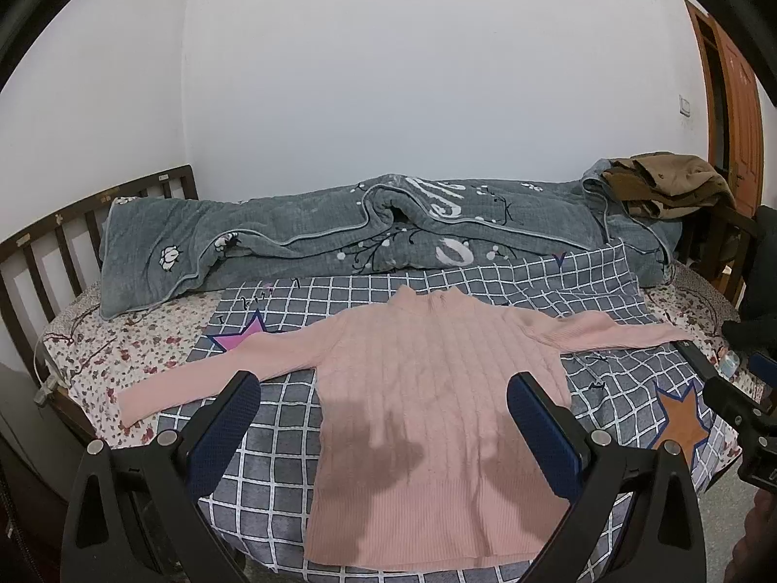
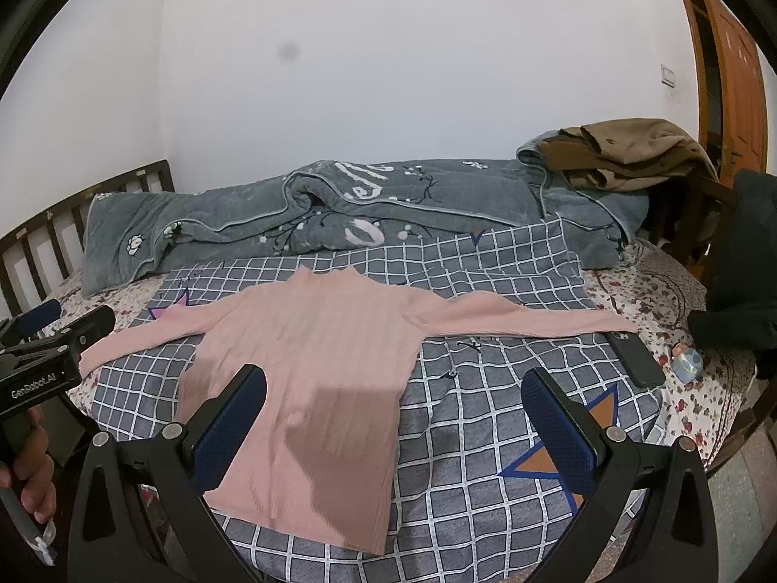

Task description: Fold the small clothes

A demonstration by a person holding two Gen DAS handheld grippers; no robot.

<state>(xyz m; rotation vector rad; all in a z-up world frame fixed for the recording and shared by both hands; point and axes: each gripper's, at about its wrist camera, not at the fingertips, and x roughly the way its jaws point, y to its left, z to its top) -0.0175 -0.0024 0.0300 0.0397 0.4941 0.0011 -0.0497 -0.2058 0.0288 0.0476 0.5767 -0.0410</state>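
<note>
A small pink ribbed sweater [image 1: 427,388] lies flat on a grey checked cloth [image 1: 272,437], both sleeves spread out to the sides. It also shows in the right wrist view [image 2: 311,364]. My left gripper [image 1: 383,413] is open and empty, held above the sweater's lower body. My right gripper [image 2: 393,413] is open and empty, above the sweater's right hem edge and the checked cloth [image 2: 485,437]. The right gripper's body shows at the right edge of the left wrist view [image 1: 728,403]; the left gripper's body shows at the left edge of the right wrist view [image 2: 48,354].
A rolled grey quilt [image 1: 340,238] lies along the wall behind the sweater. Brown clothes [image 1: 665,184] sit on its right end. A dark phone [image 2: 636,354] and a small bottle [image 2: 687,364] lie right of the right sleeve. A wooden headboard [image 1: 58,243] stands at left.
</note>
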